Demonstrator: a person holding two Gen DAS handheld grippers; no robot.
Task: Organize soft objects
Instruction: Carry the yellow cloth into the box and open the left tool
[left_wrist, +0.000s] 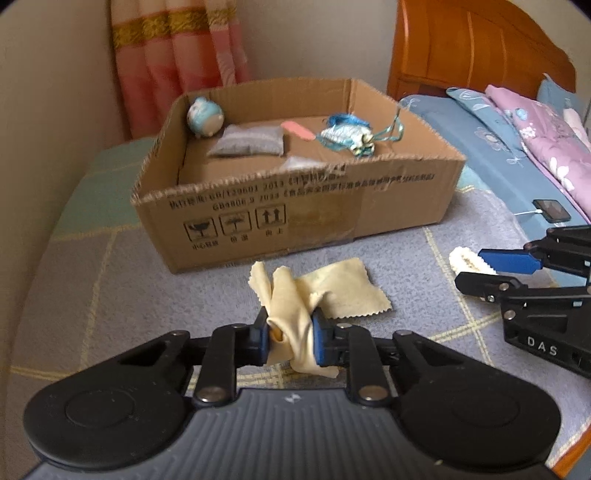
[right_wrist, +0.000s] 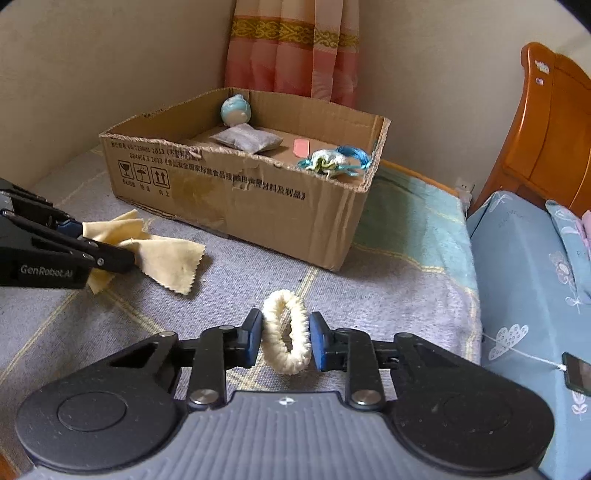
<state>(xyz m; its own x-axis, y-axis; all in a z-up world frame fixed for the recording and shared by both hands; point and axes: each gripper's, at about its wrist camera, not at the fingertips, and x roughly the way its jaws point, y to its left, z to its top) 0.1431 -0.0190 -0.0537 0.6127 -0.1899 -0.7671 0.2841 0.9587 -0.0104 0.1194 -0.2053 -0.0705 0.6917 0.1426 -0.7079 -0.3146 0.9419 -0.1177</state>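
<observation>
In the left wrist view, the left gripper is clenched on a bunched fold of the yellow cloth, the rest trailing ahead on the blanket toward the cardboard box beyond; lifting straight up before carrying forward should keep the loose end off the box's near wall. In the right wrist view, the right gripper has the cream scrunchie between its pads, which touch its sides without visibly squeezing, so the grip looks unfinished and should firm up before lifting toward the box ahead and left.
</observation>
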